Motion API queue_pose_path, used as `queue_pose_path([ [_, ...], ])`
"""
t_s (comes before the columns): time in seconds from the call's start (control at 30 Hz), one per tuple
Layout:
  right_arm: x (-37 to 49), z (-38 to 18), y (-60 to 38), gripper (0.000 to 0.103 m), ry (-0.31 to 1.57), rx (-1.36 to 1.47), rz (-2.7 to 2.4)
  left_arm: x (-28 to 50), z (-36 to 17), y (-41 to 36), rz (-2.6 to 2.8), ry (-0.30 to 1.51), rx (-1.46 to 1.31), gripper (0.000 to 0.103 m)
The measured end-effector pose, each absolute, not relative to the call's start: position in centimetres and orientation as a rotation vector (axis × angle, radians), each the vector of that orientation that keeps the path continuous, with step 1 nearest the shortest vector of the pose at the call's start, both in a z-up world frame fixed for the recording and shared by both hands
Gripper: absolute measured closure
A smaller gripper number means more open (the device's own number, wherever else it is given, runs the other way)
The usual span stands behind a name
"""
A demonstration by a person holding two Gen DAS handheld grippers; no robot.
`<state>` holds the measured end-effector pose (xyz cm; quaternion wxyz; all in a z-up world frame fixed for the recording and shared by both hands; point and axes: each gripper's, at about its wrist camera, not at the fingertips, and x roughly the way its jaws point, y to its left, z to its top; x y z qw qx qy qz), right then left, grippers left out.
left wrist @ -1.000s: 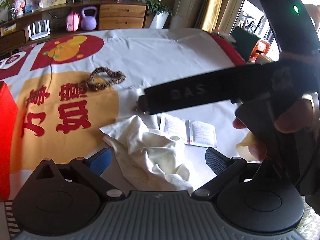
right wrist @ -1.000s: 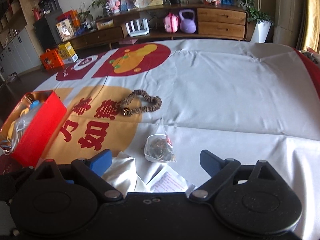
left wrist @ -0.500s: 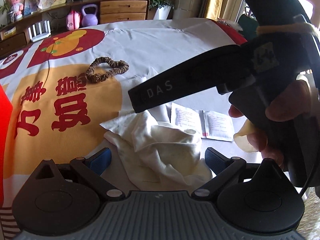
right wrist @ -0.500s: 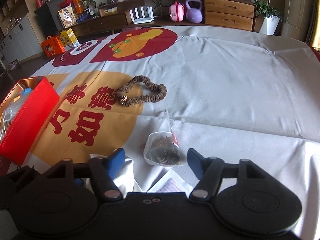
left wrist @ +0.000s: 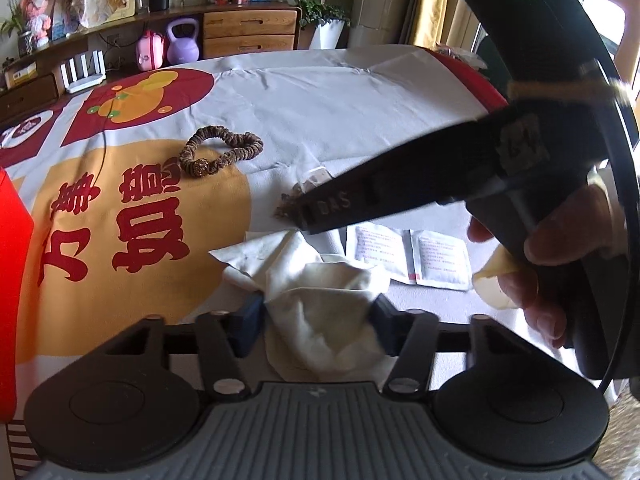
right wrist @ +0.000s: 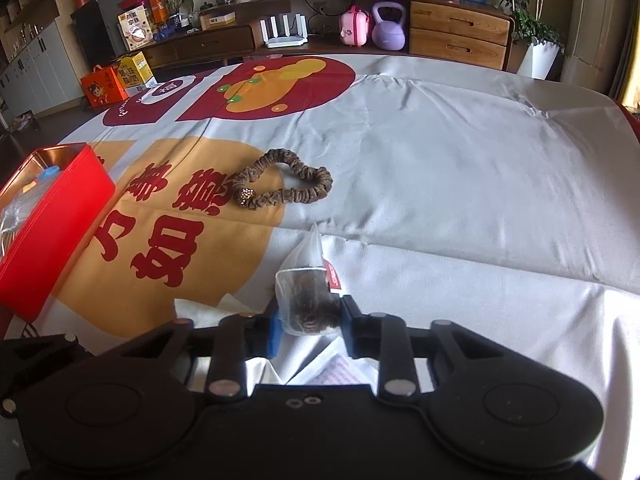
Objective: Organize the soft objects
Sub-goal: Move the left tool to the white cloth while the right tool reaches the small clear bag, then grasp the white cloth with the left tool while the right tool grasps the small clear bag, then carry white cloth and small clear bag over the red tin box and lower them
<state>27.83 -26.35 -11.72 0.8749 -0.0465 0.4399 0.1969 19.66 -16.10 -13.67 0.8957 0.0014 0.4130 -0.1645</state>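
Left wrist view: right gripper (left wrist: pixel 304 212) crosses at 2 o'clock; left fingers (left wrist: pixel 250 320) have just been closing and now pinch the cloth (left wrist: pixel 320 308). Right fingers (right wrist: pixel 272 330), also just closing, clamp the sachet (right wrist: pixel 308 300); scrunchie (right wrist: pixel 280 186) at 12, red box (right wrist: pixel 52 220) at 9; bare worktop (right wrist: pixel 460 184) rightward.

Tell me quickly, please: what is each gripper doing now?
Left gripper: just closed on the white cloth.
Right gripper: just closed on the tea bag.

Surface: table (right wrist: pixel 460 168) covered by a white cloth printed with red and orange shapes and red characters.
Left edge: red box (right wrist: pixel 52 216), open top, standing on the cloth.
Centre: brown hair scrunchie (right wrist: pixel 280 184) lying flat, partly on the orange print.
Near centre: clear sachet of dark dried material (right wrist: pixel 308 304), on the cloth, well apart from the box.
Near edge: crumpled cream cloth (left wrist: pixel 316 304); just beside it, two white printed packets (left wrist: pixel 408 252) lying flat, joined side by side.
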Motion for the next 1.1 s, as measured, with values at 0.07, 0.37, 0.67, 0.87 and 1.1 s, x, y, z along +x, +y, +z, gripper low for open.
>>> queue_pose_path([
  [0.07,27.8,-11.7,-26.5,0.083,0.918,-0.089,0.406,19.7,-13.6,-15.8,-0.342,0.856,-0.012,0.065],
  [0.37,26.7,-10.6,-26.7,0.088,0.891,-0.063,0.401,20.0,-13.2,-13.9,-0.288,0.861,-0.059,0.086],
  [0.67,24.2,-8.1,-26.9,0.088,0.852,-0.02,0.407,19.8,-11.8,-10.7,-0.219,0.858,-0.126,0.086],
  [0.87,22.1,-5.9,-26.4,0.088,0.83,-0.006,0.417,19.0,-10.0,-8.4,-0.189,0.835,-0.17,0.086],
  [1.1,19.5,-3.0,-25.1,0.088,0.794,-0.008,0.458,17.6,-7.0,-6.1,-0.165,0.797,-0.199,0.086],
])
